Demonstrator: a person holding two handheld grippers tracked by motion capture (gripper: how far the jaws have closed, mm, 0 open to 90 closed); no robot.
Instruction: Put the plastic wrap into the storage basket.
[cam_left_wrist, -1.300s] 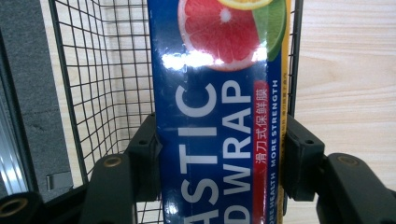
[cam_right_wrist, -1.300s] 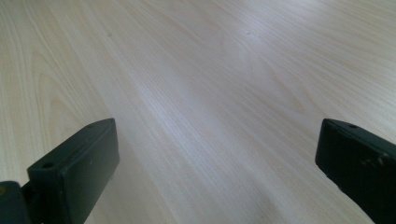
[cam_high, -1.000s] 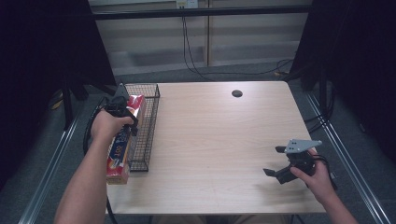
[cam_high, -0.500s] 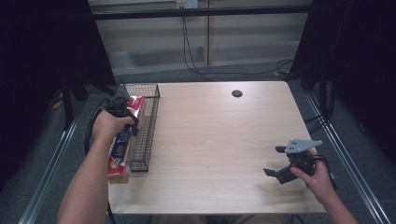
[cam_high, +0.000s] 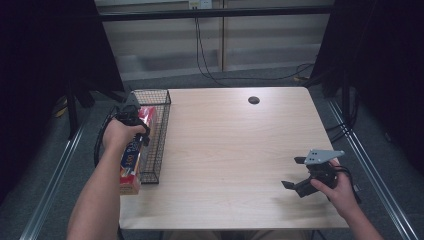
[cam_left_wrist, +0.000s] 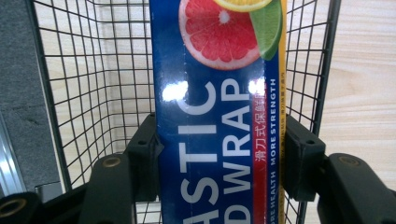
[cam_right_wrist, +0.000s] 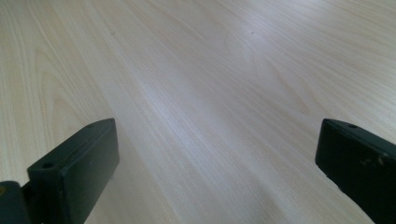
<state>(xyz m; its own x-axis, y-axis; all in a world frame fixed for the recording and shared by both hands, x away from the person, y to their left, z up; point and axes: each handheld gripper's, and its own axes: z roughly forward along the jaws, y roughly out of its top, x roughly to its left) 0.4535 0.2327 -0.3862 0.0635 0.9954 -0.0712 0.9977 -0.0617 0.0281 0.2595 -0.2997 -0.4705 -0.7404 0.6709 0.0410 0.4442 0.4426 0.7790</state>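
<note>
Wooden table (cam_high: 225, 150); left tongs (cam_left_wrist: 219, 154) clamp plastic wrap box (cam_left_wrist: 217, 116) over wire basket (cam_high: 155, 135); right tongs (cam_right_wrist: 215, 172) wide, seemingly empty.

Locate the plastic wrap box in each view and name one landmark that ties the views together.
High view: plastic wrap box at the table's left edge, in the wire basket, held by the left gripper.
Left gripper view: box centre frame, clamped between the jaws.
Right gripper view: not in it.
Shared landmark: the basket's black mesh.

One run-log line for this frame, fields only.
left gripper: shut on plastic wrap box | box: over wire basket | right gripper: open, nothing between jaws, above table
</note>
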